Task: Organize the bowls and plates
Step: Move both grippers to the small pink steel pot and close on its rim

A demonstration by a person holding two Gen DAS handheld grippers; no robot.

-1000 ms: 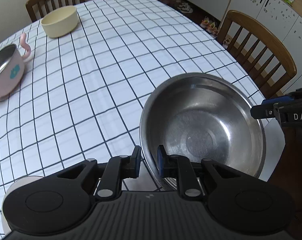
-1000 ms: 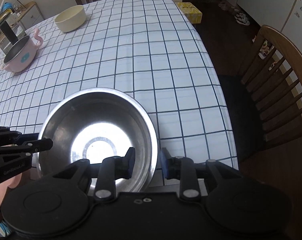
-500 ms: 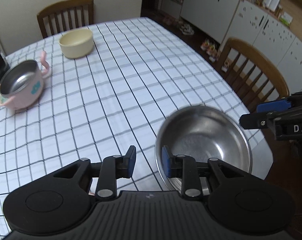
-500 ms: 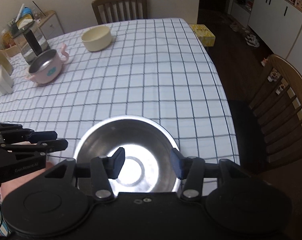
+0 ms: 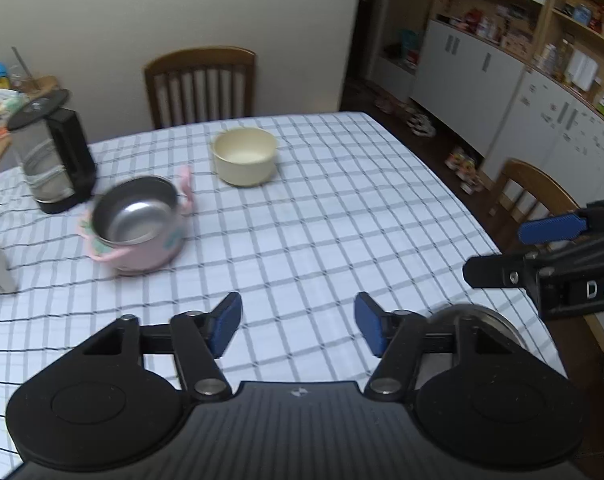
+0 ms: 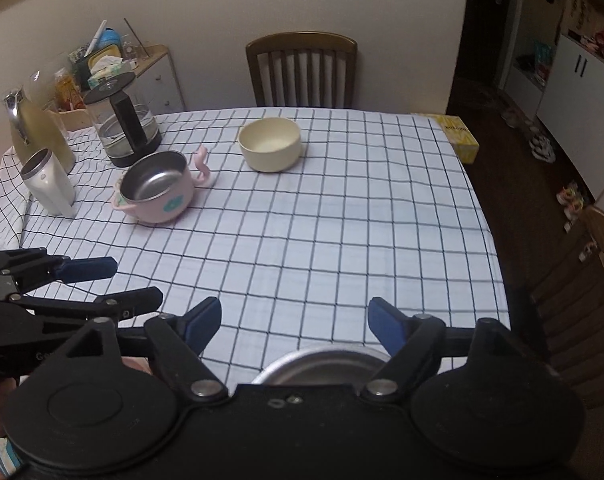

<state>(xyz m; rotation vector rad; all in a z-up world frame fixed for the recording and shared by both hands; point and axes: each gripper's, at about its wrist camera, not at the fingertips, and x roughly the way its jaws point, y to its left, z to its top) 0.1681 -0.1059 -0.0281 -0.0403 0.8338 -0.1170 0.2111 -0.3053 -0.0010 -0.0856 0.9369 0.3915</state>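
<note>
A large steel bowl sits on the checked tablecloth at the near edge, mostly hidden under my right gripper; its rim also shows in the left wrist view. A pink bowl with a steel liner and a cream bowl stand farther back. My left gripper is open and empty above the cloth. My right gripper is open and empty above the steel bowl. Each gripper shows in the other's view, the right one and the left one.
A glass kettle, a steel-topped jug and a white cup stand at the table's left back. Wooden chairs stand at the far end and right side. A yellow box lies past the right back corner.
Both grippers have opened wide, let go of the steel bowl and pulled back and up. The bowl now lies on the table at the near edge.
</note>
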